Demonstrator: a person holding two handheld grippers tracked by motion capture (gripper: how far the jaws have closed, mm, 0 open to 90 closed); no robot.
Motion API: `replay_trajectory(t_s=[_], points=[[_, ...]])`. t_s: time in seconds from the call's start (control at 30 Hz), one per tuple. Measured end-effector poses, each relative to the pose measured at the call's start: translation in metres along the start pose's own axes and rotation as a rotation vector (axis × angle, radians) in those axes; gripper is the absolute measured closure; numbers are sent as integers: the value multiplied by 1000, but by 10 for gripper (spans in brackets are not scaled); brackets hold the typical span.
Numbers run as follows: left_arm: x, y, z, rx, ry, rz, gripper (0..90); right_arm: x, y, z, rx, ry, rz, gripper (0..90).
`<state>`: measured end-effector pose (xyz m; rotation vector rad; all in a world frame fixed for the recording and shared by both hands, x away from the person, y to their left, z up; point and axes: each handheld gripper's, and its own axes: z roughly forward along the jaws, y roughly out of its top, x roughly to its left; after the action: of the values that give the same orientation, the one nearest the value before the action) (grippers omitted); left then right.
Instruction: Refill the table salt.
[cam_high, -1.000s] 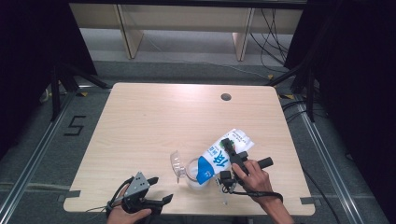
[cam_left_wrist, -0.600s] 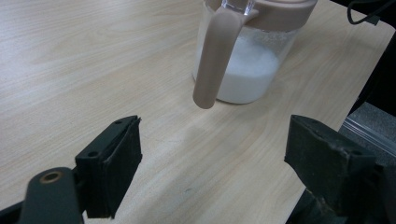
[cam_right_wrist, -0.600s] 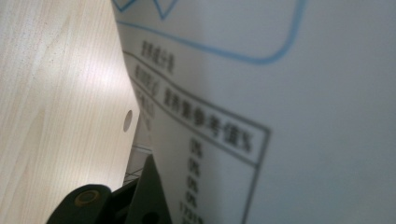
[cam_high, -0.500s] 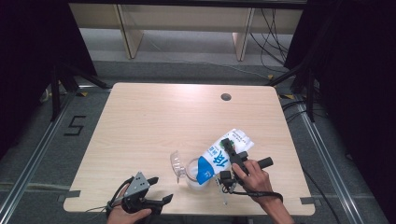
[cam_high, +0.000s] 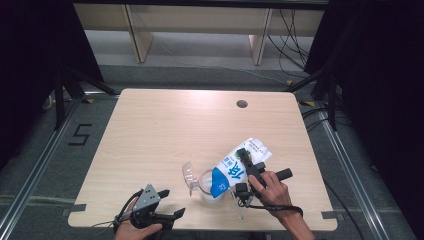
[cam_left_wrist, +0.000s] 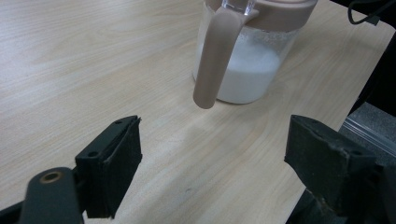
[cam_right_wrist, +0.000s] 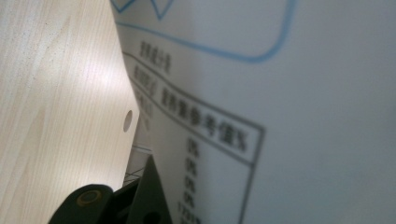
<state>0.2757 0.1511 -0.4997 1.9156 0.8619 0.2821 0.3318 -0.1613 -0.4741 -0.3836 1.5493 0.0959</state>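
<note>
A white and blue milk carton (cam_high: 234, 169) is tilted steeply, its low end over the mouth of a clear pitcher (cam_high: 207, 189) near the table's front edge. My right gripper (cam_high: 248, 167) is shut on the carton's sides. In the right gripper view the printed carton (cam_right_wrist: 280, 116) sits right against one black finger (cam_right_wrist: 148, 196). The pitcher (cam_left_wrist: 247, 70) holds white liquid, and its beige handle (cam_left_wrist: 214, 60) faces my left gripper (cam_left_wrist: 219, 163). That left gripper (cam_high: 172, 202) rests open at the front left, short of the pitcher, with nothing between its jaws.
The pitcher's clear lid (cam_high: 188, 175) stands flipped up on its left side. The wooden table (cam_high: 165, 130) has a round cable hole (cam_high: 242, 104) at the back right. Wooden shelving (cam_high: 200, 20) stands beyond the table, and dark curtains hang at both sides.
</note>
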Motion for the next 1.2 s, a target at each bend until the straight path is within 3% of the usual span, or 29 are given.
replay_trajectory(t_s=[0.17, 0.3, 0.37, 1.2], points=[[0, 0, 0, 0, 0, 0, 180, 0, 0, -1, 18, 19, 7, 722], [0, 0, 0, -5, -1, -5, 180, 1, 0, 0, 4, 5, 19, 724], [0, 0, 0, 0, 0, 1, 179, 0, 0, -1, 21, 19, 13, 724], [0, 0, 0, 1, 0, 1, 179, -1, 1, -1, 18, 13, 7, 731]])
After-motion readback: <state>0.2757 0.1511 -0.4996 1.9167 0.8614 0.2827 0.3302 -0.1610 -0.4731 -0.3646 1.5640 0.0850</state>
